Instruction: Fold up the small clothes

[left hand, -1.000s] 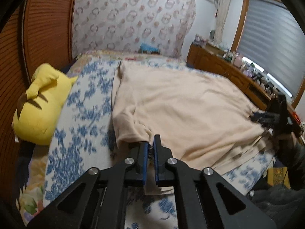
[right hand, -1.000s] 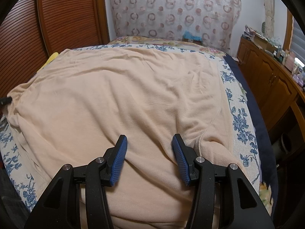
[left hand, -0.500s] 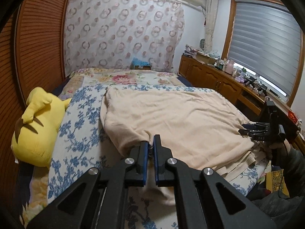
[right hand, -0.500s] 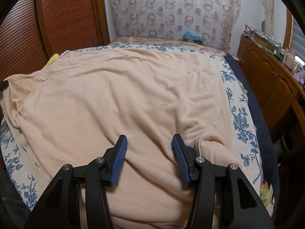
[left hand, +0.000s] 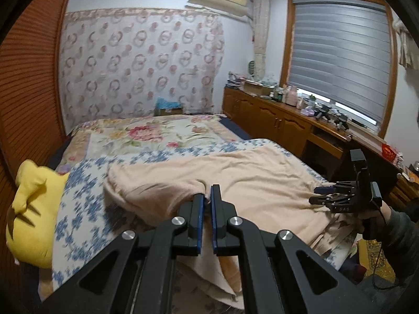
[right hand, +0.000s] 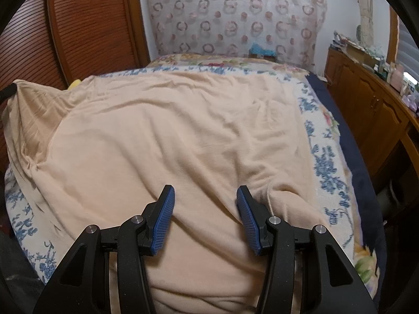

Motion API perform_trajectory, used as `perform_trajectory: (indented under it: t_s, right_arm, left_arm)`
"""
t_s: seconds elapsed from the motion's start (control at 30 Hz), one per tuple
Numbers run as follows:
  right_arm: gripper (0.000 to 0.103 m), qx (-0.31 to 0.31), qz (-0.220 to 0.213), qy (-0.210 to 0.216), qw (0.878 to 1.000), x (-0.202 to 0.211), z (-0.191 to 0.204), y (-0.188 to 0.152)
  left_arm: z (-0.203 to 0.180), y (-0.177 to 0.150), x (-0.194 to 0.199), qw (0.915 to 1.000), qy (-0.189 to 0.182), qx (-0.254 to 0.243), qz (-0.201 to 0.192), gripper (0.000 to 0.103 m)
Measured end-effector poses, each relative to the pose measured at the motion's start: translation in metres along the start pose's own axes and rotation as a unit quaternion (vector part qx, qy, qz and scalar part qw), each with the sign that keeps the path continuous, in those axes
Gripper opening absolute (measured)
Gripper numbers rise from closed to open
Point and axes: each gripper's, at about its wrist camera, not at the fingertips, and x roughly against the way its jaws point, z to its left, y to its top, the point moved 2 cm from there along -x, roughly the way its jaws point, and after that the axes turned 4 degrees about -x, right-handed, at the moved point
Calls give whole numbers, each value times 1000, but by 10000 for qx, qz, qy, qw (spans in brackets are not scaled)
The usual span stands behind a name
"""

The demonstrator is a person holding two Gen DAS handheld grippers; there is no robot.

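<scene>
A large peach garment [left hand: 235,175] lies spread over the bed; it fills most of the right wrist view [right hand: 183,136]. My left gripper [left hand: 207,196] is shut on the garment's left edge and holds that edge lifted off the bed. The raised corner shows at the far left of the right wrist view [right hand: 23,99]. My right gripper [right hand: 204,209] is open, its blue pads just above the cloth near the front edge. It also shows in the left wrist view [left hand: 340,198], held by a hand at the bed's right side.
The bed has a blue floral cover [left hand: 83,196]. A yellow plush toy [left hand: 31,214] lies at the bed's left side by a wooden slatted wall [left hand: 28,78]. A wooden cabinet [right hand: 371,110] with several bottles runs along the right.
My left gripper has risen and pulled back with the garment's edge, lifting that side off the bed. My right gripper has stayed open in the same place.
</scene>
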Motion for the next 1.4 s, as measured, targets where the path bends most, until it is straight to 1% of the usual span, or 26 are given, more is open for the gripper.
perform_trajectory:
  t_s: [0.17, 0.43, 0.53, 0.67, 0.73, 0.77, 0.8, 0.9, 1.0, 1.13, 1.27, 1.4]
  right_arm:
    - [50, 13, -274, -115, 9996, 25, 4, 9]
    - [50, -11, -711, -311, 9970, 71, 1, 15]
    - [50, -51, -792, -372, 9961, 81, -2, 16]
    - [50, -145, -822, -388, 9958, 84, -14, 13]
    - [50, -214, -792, -355, 9960, 84, -18, 9]
    - [50, -227, -773, -354, 9961, 82, -18, 8]
    - [50, -230, -754, -350, 9963, 81, -18, 6]
    - [50, -222, -698, -309, 9968, 78, -20, 3]
    - [50, -191, -657, -214, 9974, 72, -17, 3]
    - [50, -103, -592, -31, 9982, 60, -6, 5]
    - [50, 77, -457, 188, 9987, 40, 14, 12]
    - [50, 229, -313, 361, 9986, 22, 30, 17]
  left_arm:
    - [-30, 26, -15, 9990, -315, -315, -76, 1]
    - [-89, 65, -43, 9929, -900, -776, -75, 1]
    - [-109, 74, -54, 9907, -1093, -815, 17, 2]
    - [-132, 76, -71, 9858, -1362, -932, 309, 2]
    - [-140, 73, -72, 9843, -1408, -998, 371, 8]
    - [-141, 71, -72, 9838, -1412, -1028, 400, 15]
    - [-142, 71, -72, 9841, -1378, -1040, 415, 25]
    - [-136, 65, -68, 9853, -1312, -998, 442, 33]
    - [-125, 58, -65, 9878, -1127, -958, 495, 37]
    - [-102, 42, -62, 9913, -859, -836, 549, 39]
    - [-72, 22, -57, 9947, -560, -613, 609, 40]
    - [-46, 3, -55, 9963, -364, -346, 699, 42]
